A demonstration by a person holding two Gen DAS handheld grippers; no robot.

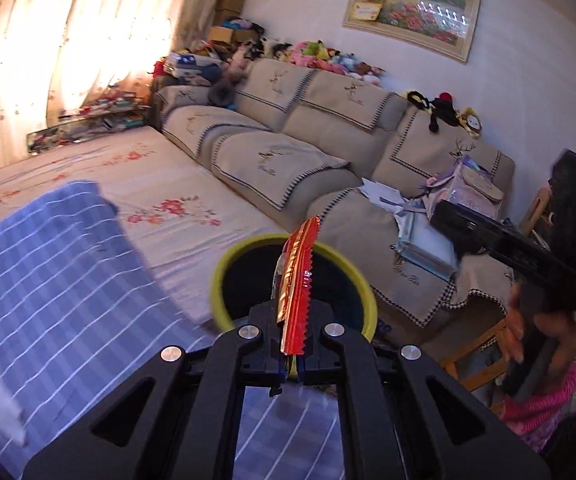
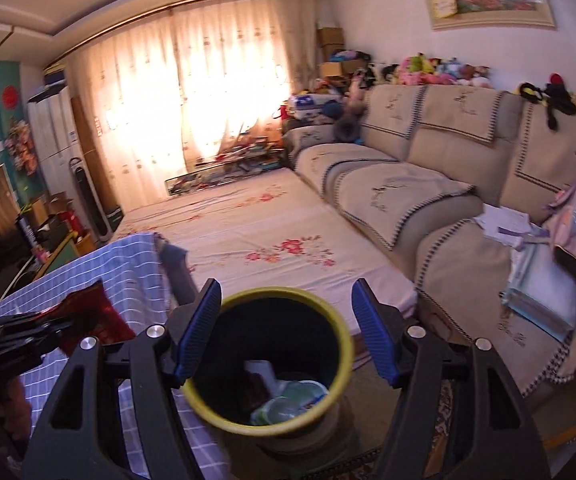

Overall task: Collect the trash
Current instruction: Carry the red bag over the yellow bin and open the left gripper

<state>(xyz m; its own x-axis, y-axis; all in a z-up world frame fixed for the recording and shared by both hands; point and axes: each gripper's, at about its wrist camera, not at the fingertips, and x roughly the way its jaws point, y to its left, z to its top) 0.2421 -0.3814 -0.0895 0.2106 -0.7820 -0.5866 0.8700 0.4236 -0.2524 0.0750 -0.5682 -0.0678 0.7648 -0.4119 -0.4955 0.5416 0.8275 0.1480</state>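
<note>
Left gripper (image 1: 294, 344) clamped tight on red-and-gold foil wrapper (image 1: 296, 280); wrapper standing upright out of the closed pads, serrated edge to the right, top end reaching past the far rim of the yellow-rimmed bin (image 1: 224, 276). Bin directly ahead of and below the fingertips in the left wrist view, dark inside.

Right gripper (image 2: 286, 328) with jaws apart, nothing between the blue pads (image 2: 200, 328). Bin mouth seen between the two fingers in the right wrist view, yellow rim (image 2: 344, 360) tilted toward the camera. Inside the bin: crumpled white and pale green trash (image 2: 288, 396), some dark scraps beside it.

Left gripper also visible at the left edge of the right wrist view, red wrapper poking up from it over the blue checked cloth (image 2: 128, 272).

Right gripper body in the left wrist view at far right, black, held by a hand (image 1: 544, 344) with a pink sleeve (image 1: 536, 412) below.

Floral bedsheet (image 1: 176, 184) behind the bin. Beige sofa (image 1: 328, 128) along the wall, papers and a bag (image 1: 464, 192) on its near seat. Plush toys (image 1: 328, 56) lined along the sofa back. Bright curtains (image 2: 192, 92) at the window.
</note>
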